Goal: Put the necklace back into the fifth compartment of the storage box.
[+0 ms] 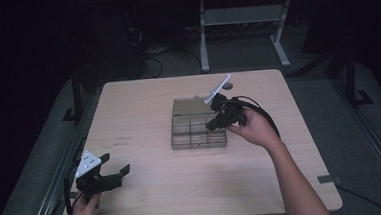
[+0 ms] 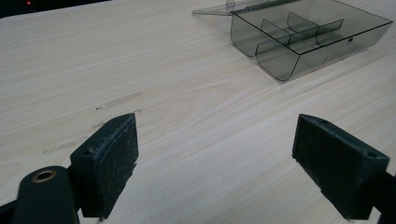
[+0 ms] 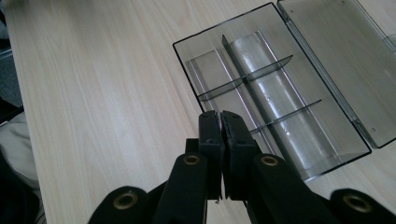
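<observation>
A smoky clear plastic organiser box [image 1: 198, 129] lies open in the middle of the table, its lid [image 1: 187, 106] folded flat behind it. Thin dividers split it into several compartments [image 3: 261, 100], all bare. My right gripper [image 1: 213, 125] hovers over the box's right side, jaws pressed together with nothing visible between them [image 3: 221, 122]. My left gripper [image 1: 116, 163] sits at the table's front left corner, far from the box [image 2: 299, 39], jaws spread wide over bare wood [image 2: 212, 154].
The light wooden table [image 1: 143, 110] has a faint scuff mark [image 2: 122, 99] left of centre. A small grey disc [image 1: 227, 86] lies near the far edge. Behind the table stands a white-legged desk frame [image 1: 244, 29] with cables on the dark floor.
</observation>
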A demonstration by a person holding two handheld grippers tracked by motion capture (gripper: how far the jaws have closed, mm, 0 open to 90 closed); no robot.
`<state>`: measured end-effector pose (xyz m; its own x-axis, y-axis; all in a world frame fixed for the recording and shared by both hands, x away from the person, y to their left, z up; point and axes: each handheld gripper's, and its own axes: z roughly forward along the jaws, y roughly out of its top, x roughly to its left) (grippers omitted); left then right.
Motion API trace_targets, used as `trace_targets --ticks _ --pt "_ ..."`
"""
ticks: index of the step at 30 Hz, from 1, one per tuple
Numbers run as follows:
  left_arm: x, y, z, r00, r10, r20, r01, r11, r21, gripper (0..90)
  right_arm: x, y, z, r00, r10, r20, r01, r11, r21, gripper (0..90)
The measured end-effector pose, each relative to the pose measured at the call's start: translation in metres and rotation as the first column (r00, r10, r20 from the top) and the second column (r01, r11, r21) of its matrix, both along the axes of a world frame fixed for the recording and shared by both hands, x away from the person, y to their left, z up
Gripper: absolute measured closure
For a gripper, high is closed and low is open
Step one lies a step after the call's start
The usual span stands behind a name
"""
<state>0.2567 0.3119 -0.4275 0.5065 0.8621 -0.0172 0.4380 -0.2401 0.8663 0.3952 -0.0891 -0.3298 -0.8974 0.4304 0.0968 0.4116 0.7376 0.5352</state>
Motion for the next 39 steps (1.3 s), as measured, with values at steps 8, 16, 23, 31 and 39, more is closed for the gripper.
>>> trace_targets --ticks 8,16,23,31,39 --pt "-0.001 0.001 0.001 1.0 0.003 -0.001 -0.003 1.0 -0.005 14.1 0.009 0.011 -0.004 0.9999 0.007 -0.012 -0.007 1.0 -0.009 87.4" --pt "-0.001 0.001 0.001 1.0 0.003 -0.001 -0.003 1.0 -0.004 14.1 0.018 0.019 -0.009 0.9998 0.009 -0.018 -0.009 1.0 -0.016 87.4" --pt "-0.001 0.001 0.001 1.0 0.003 0.0 -0.003 1.0 -0.003 14.1 0.025 0.023 -0.013 0.9997 0.008 -0.023 -0.008 1.0 -0.013 87.3" --pt "-0.001 0.0 0.001 1.0 0.003 0.0 -0.003 1.0 0.0 14.1 0.031 0.027 -0.021 0.9993 0.001 -0.037 -0.002 1.0 -0.015 87.3" --pt "0.0 0.0 0.001 1.0 0.001 0.0 -0.001 1.0 0.002 14.1 0.037 0.031 -0.03 0.9983 -0.001 -0.059 0.0 1.0 -0.021 87.2"
